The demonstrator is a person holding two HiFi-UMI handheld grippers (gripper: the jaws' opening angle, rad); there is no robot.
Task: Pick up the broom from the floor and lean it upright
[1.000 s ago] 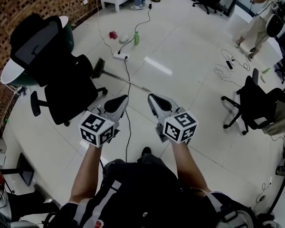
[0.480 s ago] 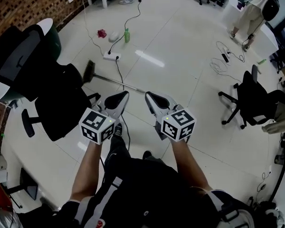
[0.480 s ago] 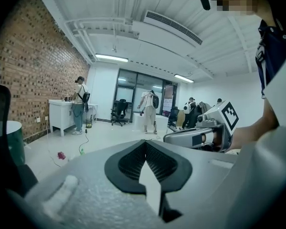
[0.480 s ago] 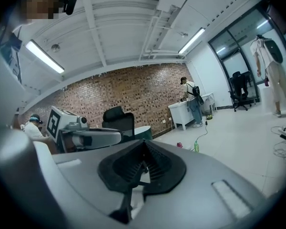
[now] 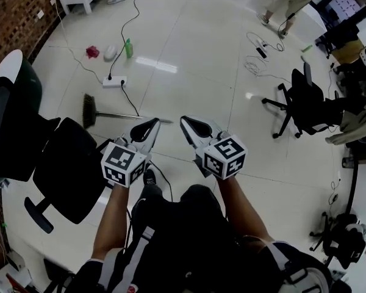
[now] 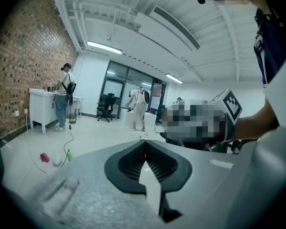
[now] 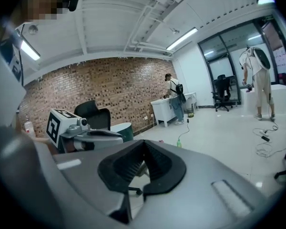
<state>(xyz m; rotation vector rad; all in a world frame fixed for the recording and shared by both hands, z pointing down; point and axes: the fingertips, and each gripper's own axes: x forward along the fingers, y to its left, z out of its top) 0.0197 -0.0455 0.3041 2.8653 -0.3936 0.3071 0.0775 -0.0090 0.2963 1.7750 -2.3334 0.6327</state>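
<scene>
Dark bristles to the left, thin handle running right: the broom lies flat on the pale tiled floor; seen from the head view, its handle end shows just past the tip of the left gripper; the right gripper hangs beside it; both pairs of jaws are clenched together on nothing. A black office chair crowds the broom's near-left side, close to the bristles; a white power strip and its cable lie just beyond the handle. Farther out stand a green bottle and a red scrap; the brick wall closes the left edge. Rightward the tile runs open up to a second chair.
</scene>
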